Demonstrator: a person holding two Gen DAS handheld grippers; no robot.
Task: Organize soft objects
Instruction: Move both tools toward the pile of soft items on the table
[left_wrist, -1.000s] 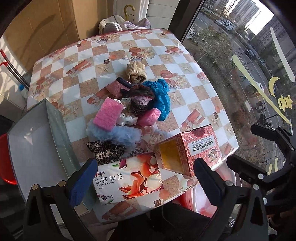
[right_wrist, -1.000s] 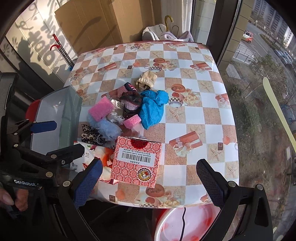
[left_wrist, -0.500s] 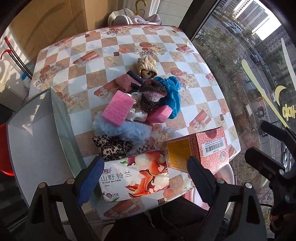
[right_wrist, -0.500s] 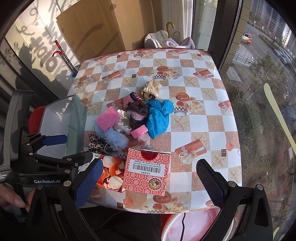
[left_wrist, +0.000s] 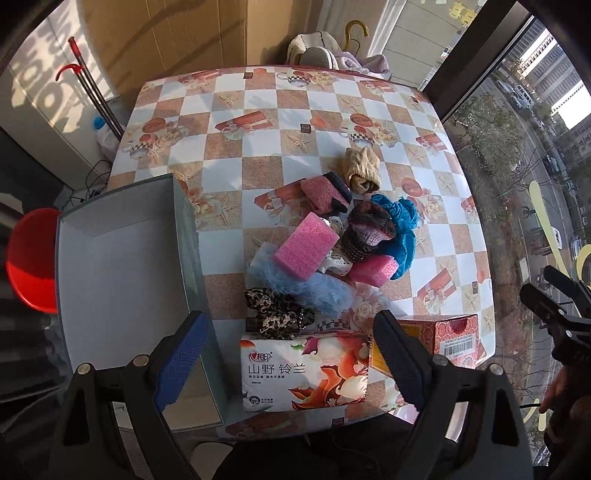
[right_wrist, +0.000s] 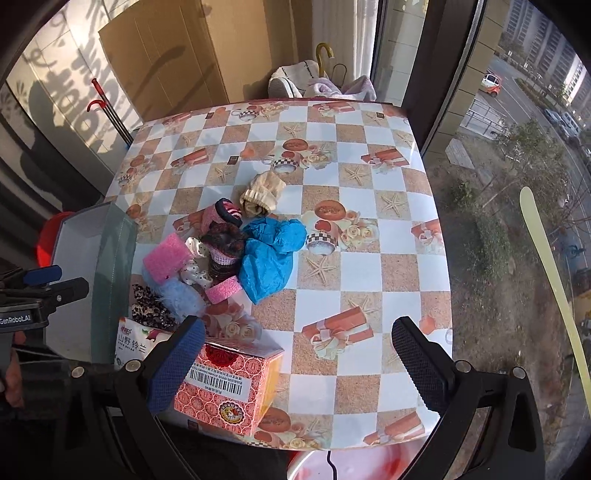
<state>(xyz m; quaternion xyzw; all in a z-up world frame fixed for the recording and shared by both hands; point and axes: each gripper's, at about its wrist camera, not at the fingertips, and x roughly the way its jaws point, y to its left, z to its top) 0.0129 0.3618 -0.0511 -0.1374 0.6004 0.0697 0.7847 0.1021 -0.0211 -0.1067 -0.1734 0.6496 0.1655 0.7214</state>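
A heap of soft things lies mid-table: a pink sponge, blue fluffy fabric, a leopard scrunchie, a blue cloth, a beige knit piece and a dark knit item. An empty grey bin stands at the table's left. My left gripper hovers open above a tissue pack at the near edge. My right gripper is open above the table, its left finger over a red patterned box.
A red stool stands left of the bin. Cardboard and bundled clothes sit behind the table. A window runs along the right side. A red basin shows under the near table edge.
The left wrist view has swung so the bin and pile sit further right, and its jaws have narrowed slightly. The right gripper has shifted sideways; the red box now lies under its left finger.
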